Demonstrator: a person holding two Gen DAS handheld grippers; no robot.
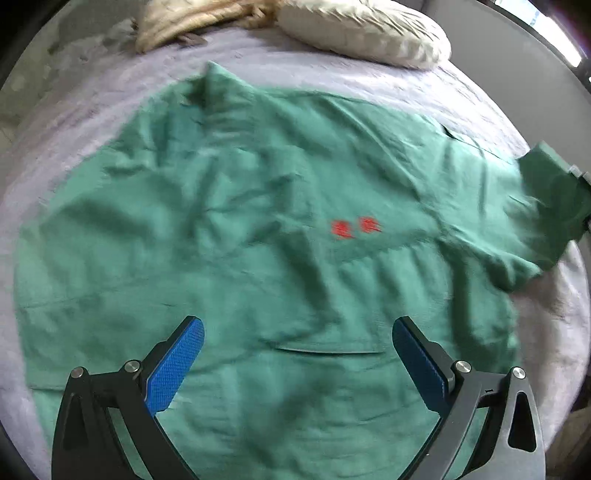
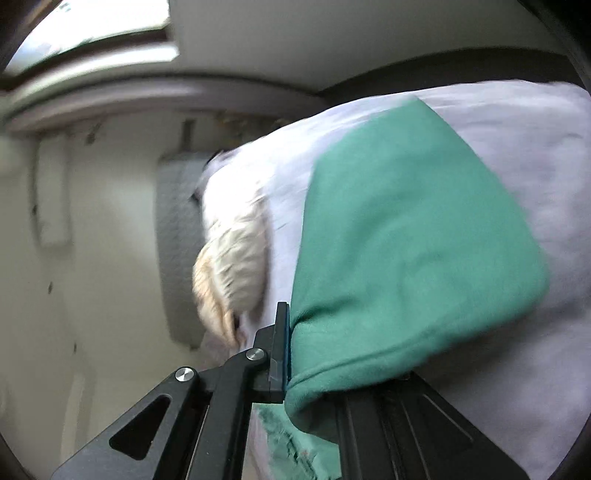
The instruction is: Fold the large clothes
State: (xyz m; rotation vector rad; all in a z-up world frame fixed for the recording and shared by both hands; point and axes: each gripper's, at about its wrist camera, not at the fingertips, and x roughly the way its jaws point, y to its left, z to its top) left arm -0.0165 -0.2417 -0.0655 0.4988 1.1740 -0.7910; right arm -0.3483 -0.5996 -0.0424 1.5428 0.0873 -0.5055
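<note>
Two grippers work over one green shirt point(image 1: 258, 229) spread flat on a pale bedsheet point(image 1: 92, 96). The left gripper point(image 1: 297, 354) hangs above the shirt's near part, jaws wide apart with nothing between them. The right gripper point(image 2: 290, 354) is clamped tight on a sleeve point(image 2: 406, 258), which drapes over its far finger. A cream pillow point(image 1: 369, 29) lies beyond the shirt.

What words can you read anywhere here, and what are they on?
Red marks on the green shirt: two small printed signs, too blurred to read.
No other words, numbers or labels show in either view, on the bed sheet or the pillow.
</note>
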